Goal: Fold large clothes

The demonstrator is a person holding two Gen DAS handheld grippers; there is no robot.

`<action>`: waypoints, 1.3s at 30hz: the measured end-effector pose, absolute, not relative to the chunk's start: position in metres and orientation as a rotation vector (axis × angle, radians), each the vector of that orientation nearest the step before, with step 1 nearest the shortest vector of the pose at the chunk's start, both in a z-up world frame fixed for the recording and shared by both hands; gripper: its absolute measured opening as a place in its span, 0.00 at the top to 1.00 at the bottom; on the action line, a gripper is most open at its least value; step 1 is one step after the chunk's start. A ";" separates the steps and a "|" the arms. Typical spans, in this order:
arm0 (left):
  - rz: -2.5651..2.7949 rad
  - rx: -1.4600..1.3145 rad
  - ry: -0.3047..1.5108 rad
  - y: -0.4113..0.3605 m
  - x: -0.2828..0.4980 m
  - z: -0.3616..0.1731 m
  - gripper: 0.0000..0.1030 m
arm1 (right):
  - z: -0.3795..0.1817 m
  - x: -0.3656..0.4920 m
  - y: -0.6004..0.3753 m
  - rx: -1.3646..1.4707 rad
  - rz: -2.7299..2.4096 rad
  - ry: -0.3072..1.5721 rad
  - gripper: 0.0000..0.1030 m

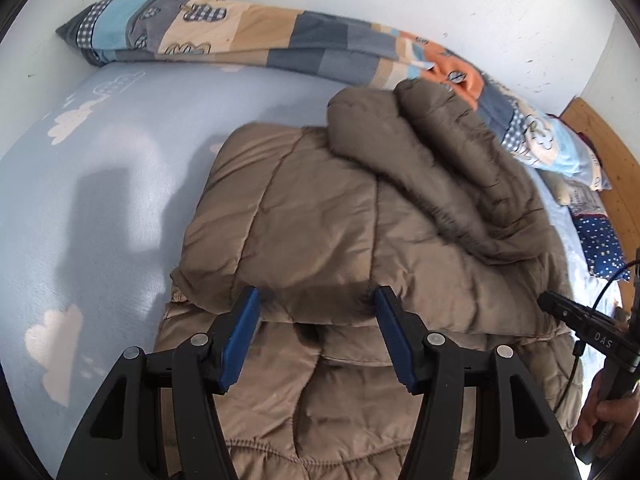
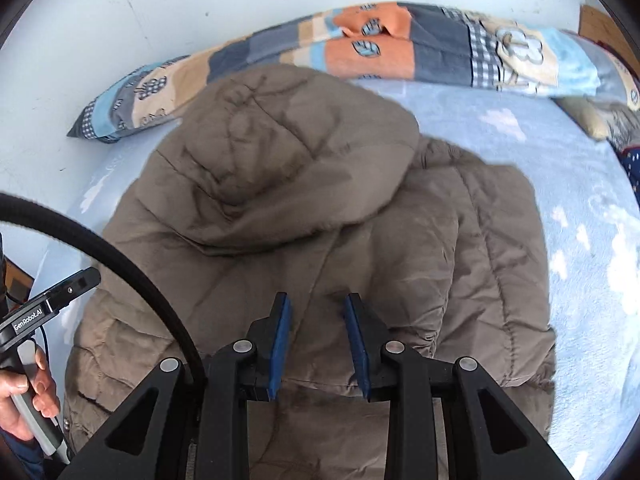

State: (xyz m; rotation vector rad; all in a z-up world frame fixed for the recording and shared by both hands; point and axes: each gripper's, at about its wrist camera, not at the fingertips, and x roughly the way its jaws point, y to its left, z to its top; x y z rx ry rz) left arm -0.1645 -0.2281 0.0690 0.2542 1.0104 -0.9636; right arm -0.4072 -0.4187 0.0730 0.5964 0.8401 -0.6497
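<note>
A brown quilted puffer jacket (image 1: 320, 220) lies folded on the pale blue bed, its hood (image 1: 436, 160) flopped over the back at the far right. It also shows in the right wrist view (image 2: 320, 220), with the hood (image 2: 288, 148) lying on top. My left gripper (image 1: 316, 300) is open and empty, hovering just above the jacket's near folded edge. My right gripper (image 2: 317, 304) is open and empty, hovering over the jacket's near middle. The right gripper's body (image 1: 592, 332) shows at the right edge of the left view, and the left gripper's body (image 2: 44, 308) at the left of the right view.
The bed sheet (image 1: 100, 200) is light blue with white clouds. A patchwork duvet (image 1: 248, 36) is bunched along the white wall behind the jacket. Pillows (image 1: 600, 244) and a wooden headboard (image 1: 612, 152) are at the right. A black cable (image 2: 120, 256) arcs over the jacket's left side.
</note>
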 end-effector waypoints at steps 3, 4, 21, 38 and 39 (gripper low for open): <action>-0.938 0.258 1.068 -0.233 -0.160 0.055 0.36 | 0.050 -0.409 -0.422 0.617 -0.651 0.850 0.70; -0.931 0.269 1.080 -0.235 -0.159 0.051 0.35 | 0.044 -0.409 -0.423 0.620 -0.651 0.844 0.70; -1.002 0.252 0.824 -0.185 -0.224 0.104 0.33 | 0.114 -0.525 -0.328 0.601 -0.559 0.649 0.49; -1.023 0.301 0.653 -0.011 -0.386 0.106 0.27 | 0.121 -0.660 -0.178 0.596 -0.486 0.484 0.48; -1.019 0.302 0.641 -0.003 -0.390 0.106 0.27 | 0.125 -0.662 -0.167 0.568 -0.473 0.468 0.48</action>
